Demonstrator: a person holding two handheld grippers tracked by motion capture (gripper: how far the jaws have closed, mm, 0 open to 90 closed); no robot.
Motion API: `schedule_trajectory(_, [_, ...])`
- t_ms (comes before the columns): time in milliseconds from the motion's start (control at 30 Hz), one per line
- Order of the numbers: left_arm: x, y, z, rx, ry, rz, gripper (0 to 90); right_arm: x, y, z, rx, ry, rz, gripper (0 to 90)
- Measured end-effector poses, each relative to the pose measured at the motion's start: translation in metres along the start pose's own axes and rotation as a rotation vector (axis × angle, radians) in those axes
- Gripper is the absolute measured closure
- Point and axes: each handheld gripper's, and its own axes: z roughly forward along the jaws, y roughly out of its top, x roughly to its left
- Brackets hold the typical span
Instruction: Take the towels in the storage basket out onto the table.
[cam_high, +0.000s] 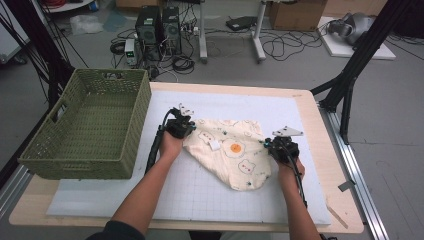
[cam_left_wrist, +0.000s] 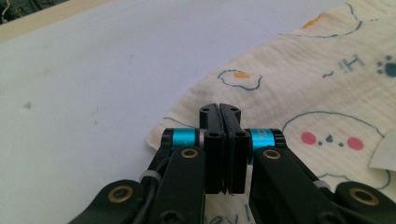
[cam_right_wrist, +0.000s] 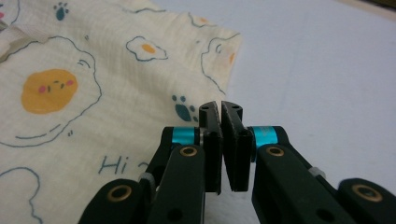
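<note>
A cream cloth (cam_high: 231, 152) printed with fried eggs, paw marks and small faces is being kept on the pale gridded mat (cam_high: 200, 195), a little toward three o'clock of the mat's middle. It is lying rumpled and partly folded, with a small white label (cam_high: 215, 145) showing on its upper face near the nine o'clock side.

The cloth's nine o'clock edge is being met by the left gripper (cam_high: 186, 131). In the left gripper view its jaws are seen pressed together with no gap between them (cam_left_wrist: 223, 122), over the hem of the cloth (cam_left_wrist: 299, 93); whether a fold of fabric is being pinched cannot be told, since the tips are hiding the contact.

The three o'clock edge is being met by the right gripper (cam_high: 272, 145). In the right gripper view its jaws (cam_right_wrist: 221, 116) are likewise seen closed, only a hairline slit being left at the tips, at the border of the cloth (cam_right_wrist: 93, 84) beside a blue paw print; a grip on the fabric cannot be confirmed there either.

Both grippers are being held by a person's hands, the forearms entering from six o'clock.

A green woven basket (cam_high: 122, 150) is being kept at nine o'clock of the mat, well apart from the cloth. The mat is being carried by a light wooden table (cam_high: 325, 150).
</note>
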Motion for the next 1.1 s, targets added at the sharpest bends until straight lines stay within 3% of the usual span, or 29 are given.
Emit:
schedule_trajectory(100, [0.001,0.002,0.002,-0.008,-0.005,-0.005,84.6,-0.001,-0.001,0.002,0.007,-0.009,0.013,87.1])
schedule_trajectory(167, [0.003,0.001,0.002,0.003,-0.016,-0.045,60.6,0.001,-0.001,0.004,0.012,-0.003,0.004,84.3])
schedule_trajectory(233, [0.004,0.001,-0.001,0.004,-0.050,-0.070,46.8,0.001,-0.001,0.002,-0.010,0.003,0.006,77.7])
schedule_trajectory(333, [0.000,0.002,-0.009,-0.019,-0.085,-0.059,43.4,-0.001,0.000,-0.004,-0.045,0.024,0.009,69.7])
schedule_trajectory(433, [-0.008,0.004,-0.014,-0.035,-0.140,-0.045,42.4,0.000,0.000,-0.011,-0.065,0.020,-0.005,62.0])
schedule_trajectory(500, [-0.015,0.003,-0.016,-0.039,-0.153,-0.023,42.2,-0.001,-0.002,-0.016,-0.075,0.015,-0.007,53.8])
schedule_trajectory(633, [-0.028,0.001,-0.015,0.010,-0.201,0.000,43.1,-0.007,-0.008,-0.028,-0.094,-0.036,0.002,39.4])
schedule_trajectory(800, [-0.051,0.007,-0.019,-0.017,-0.268,0.032,44.6,-0.013,-0.016,-0.040,-0.097,-0.014,0.034,36.6])
schedule_trajectory(933, [-0.067,0.006,-0.016,0.011,-0.315,0.049,44.7,-0.013,-0.021,-0.050,-0.107,0.017,0.027,36.0])
schedule_trajectory(1000, [-0.075,0.004,-0.014,0.050,-0.335,0.058,42.9,-0.013,-0.022,-0.055,-0.117,0.032,0.030,35.7])
schedule_trajectory(1033, [-0.079,0.003,-0.014,0.065,-0.335,0.082,42.6,-0.012,-0.023,-0.057,-0.121,0.035,0.027,35.6])
schedule_trajectory(1100, [-0.086,-0.003,-0.015,0.048,-0.319,0.106,44.9,-0.011,-0.024,-0.060,-0.123,0.042,0.012,35.6])
